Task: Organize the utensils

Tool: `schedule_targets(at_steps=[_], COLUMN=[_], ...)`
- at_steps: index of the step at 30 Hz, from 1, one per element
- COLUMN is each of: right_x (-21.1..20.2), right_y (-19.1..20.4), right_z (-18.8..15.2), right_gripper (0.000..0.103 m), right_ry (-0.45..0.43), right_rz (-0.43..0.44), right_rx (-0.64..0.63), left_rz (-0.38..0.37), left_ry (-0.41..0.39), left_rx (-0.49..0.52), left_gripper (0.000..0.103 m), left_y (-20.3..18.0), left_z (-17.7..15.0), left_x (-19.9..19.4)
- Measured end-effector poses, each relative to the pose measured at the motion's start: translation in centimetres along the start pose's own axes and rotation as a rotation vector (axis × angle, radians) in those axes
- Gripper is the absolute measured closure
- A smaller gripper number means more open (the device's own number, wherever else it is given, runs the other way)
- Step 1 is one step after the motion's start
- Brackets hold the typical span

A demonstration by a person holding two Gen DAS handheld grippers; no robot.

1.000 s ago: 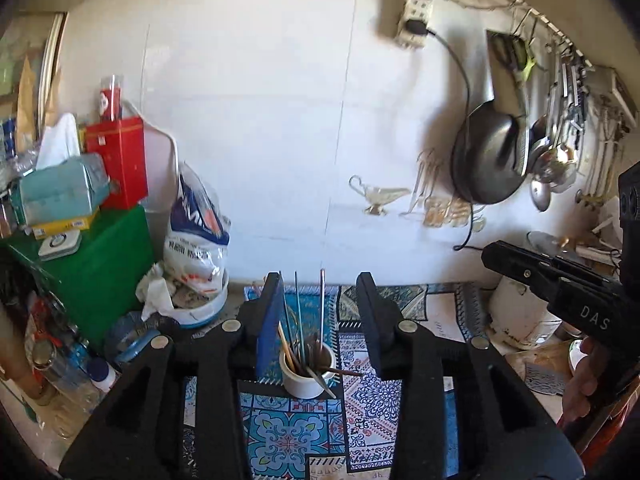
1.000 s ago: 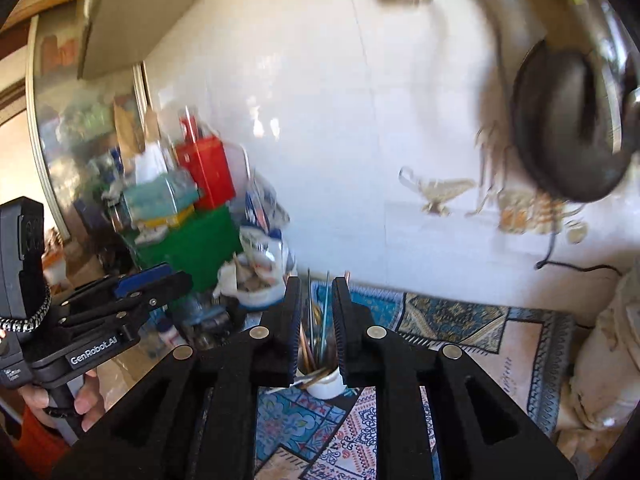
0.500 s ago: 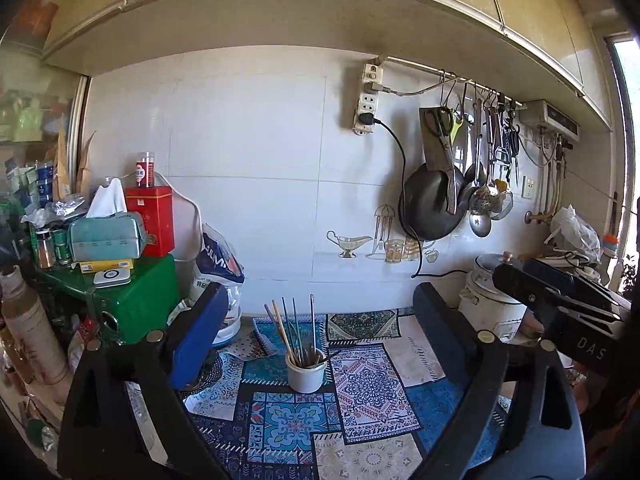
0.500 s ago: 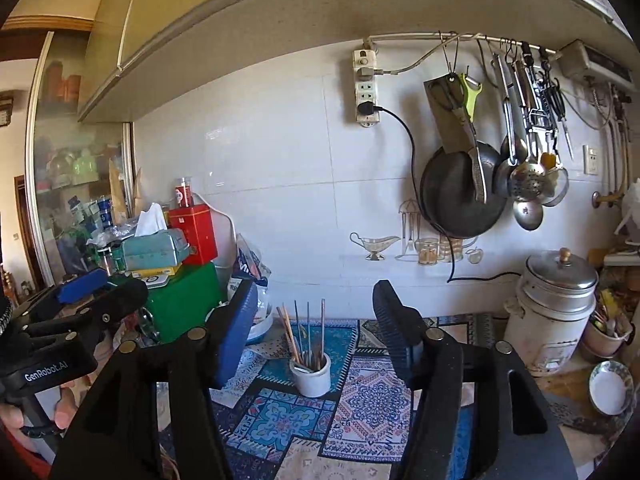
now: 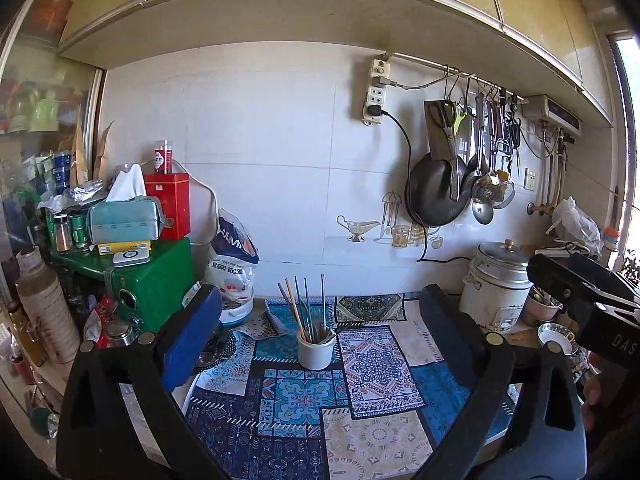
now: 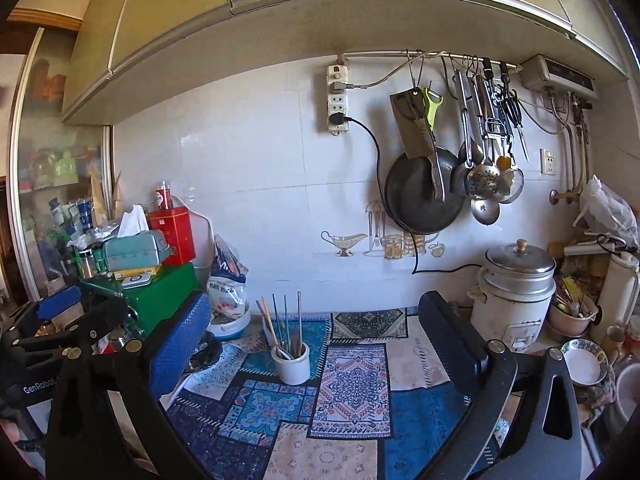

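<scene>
utensils bunched, tips hidden in cup

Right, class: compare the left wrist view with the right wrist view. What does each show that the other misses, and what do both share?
Only the left wrist view shows the brown-capped bottle at its left edge and the right gripper from the side.

Only the right wrist view shows the pink bowl of utensils, the cream flask beside it, and the left gripper from the side.

Both share the white cup of chopsticks on the patterned cloth, the rice cooker, the hanging pan, and wide-open fingers.
</scene>
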State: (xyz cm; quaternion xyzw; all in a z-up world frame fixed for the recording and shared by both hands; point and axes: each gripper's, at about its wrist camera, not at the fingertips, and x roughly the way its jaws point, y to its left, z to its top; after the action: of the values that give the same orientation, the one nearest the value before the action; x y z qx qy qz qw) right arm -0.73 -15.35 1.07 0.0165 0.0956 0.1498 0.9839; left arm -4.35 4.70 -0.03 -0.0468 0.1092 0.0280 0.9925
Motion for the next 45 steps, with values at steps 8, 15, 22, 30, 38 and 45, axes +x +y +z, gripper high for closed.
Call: schedule_targets(at_steps=[8, 15, 22, 30, 38, 45], right_x=[-0.59, -0.60, -0.52, -0.56, -0.60, -0.65], right_y=[0.30, 0.53, 0.66, 0.52, 0.26, -0.08], right_z=[-0.31, -0.20, -0.07, -0.04, 0.04, 0.11], right_gripper=[0.000, 0.000, 0.000, 0.000, 0.000, 0.000], right_ry=[0.010, 0.017, 0.021, 0.020, 0.020, 0.019], right_rz=[-0.016, -0.017, -0.018, -0.022, -0.024, -0.025], right_rx=[-0.011, -0.020, -0.026, -0.028, -0.029, -0.030], left_rz=[-0.010, -0.011, -0.012, -0.027, -0.031, -0.035], left_ry=[0.005, 0.007, 0.007, 0.006, 0.001, -0.004], left_rx=[0.007, 0.006, 0.002, -0.003, 0.004, 0.004], left_gripper=[0.003, 0.003, 0.003, 0.002, 0.002, 0.002], left_y=[-0.07, -0.13, -0.10, -0.05, -0.48, -0.77], left_z=[-0.32, -0.31, -0.29, -0.10, -0.14, -0.02], left_x=[-0.01, 0.19, 0.26, 0.52, 0.61, 0.59])
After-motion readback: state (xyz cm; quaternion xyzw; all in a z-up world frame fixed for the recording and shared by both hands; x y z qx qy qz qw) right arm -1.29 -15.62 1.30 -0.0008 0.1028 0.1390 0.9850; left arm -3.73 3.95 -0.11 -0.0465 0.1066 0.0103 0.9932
